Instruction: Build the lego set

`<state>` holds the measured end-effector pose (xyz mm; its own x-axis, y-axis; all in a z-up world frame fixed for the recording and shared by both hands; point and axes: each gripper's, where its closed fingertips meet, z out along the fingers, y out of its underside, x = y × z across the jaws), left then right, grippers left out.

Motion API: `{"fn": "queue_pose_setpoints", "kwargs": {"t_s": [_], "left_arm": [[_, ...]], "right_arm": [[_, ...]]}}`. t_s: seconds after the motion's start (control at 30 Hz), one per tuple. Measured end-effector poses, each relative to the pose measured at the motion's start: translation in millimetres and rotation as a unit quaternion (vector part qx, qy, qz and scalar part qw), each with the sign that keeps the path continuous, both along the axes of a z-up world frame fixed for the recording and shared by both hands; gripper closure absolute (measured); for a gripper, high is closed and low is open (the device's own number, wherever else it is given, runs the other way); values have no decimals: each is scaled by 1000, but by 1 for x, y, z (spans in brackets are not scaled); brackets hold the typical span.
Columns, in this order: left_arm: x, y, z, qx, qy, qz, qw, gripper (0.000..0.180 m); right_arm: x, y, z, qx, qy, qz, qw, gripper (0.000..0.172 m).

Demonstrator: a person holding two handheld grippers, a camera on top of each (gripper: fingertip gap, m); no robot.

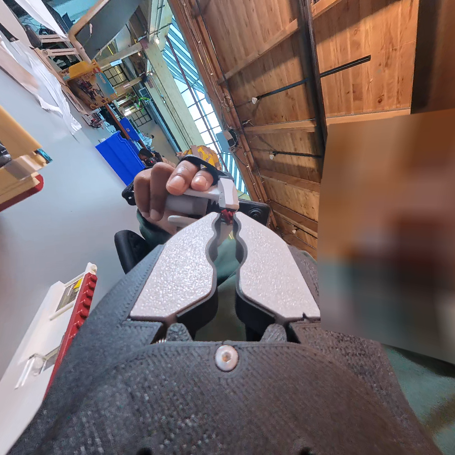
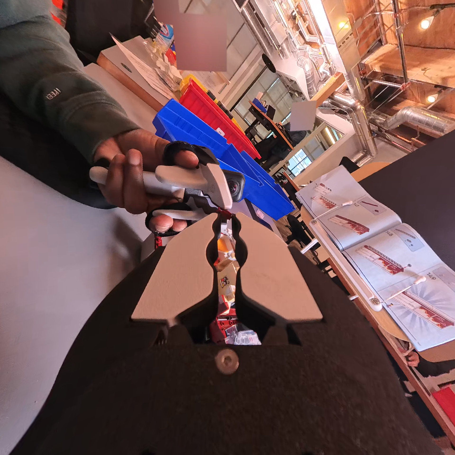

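Left hand-held gripper (image 1: 227, 218) and right hand-held gripper (image 2: 225, 216) are meeting tip to tip, each nearly closed and pinching the same small dark red piece (image 1: 227, 216) in mid-air. Blue bins (image 2: 221, 157) are standing behind; an open instruction booklet (image 2: 384, 246) is lying on the desk (image 2: 37, 246).

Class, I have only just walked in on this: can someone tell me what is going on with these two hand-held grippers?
A person holds a grey-fingered gripper in each hand, tips brought together above the pale grey table. A small dark red plastic piece sits where the left gripper and right gripper meet; both look closed on it. Blue plastic bins and an open building-instruction booklet lie nearby.
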<state>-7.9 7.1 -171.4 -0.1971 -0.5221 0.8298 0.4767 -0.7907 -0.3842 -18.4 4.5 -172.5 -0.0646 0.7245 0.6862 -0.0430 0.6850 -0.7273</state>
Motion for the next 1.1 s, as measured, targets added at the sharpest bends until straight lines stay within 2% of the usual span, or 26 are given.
{"fn": "queue_pose_setpoints", "kwargs": {"t_s": [0.17,0.3,0.43,0.53,0.63,1.1], "left_arm": [[-3,7,-6,3,30,32,999,173],[-13,19,-13,18,88,106,990,174],[-22,27,-18,50,158,169,971,175],[-20,27,-20,77,203,192,957,175],[-19,28,-23,85,228,203,948,175],[-17,28,-26,73,229,198,950,176]], "right_arm": [[-2,8,-5,-20,-17,-19,999,163],[-5,16,-14,-105,-72,-33,991,146],[-11,22,-20,-146,-113,-72,980,148],[-15,24,-22,-171,-131,-92,972,155],[-15,27,-23,-157,-136,-108,972,161],[-14,30,-29,-135,-153,-117,972,161]]}}
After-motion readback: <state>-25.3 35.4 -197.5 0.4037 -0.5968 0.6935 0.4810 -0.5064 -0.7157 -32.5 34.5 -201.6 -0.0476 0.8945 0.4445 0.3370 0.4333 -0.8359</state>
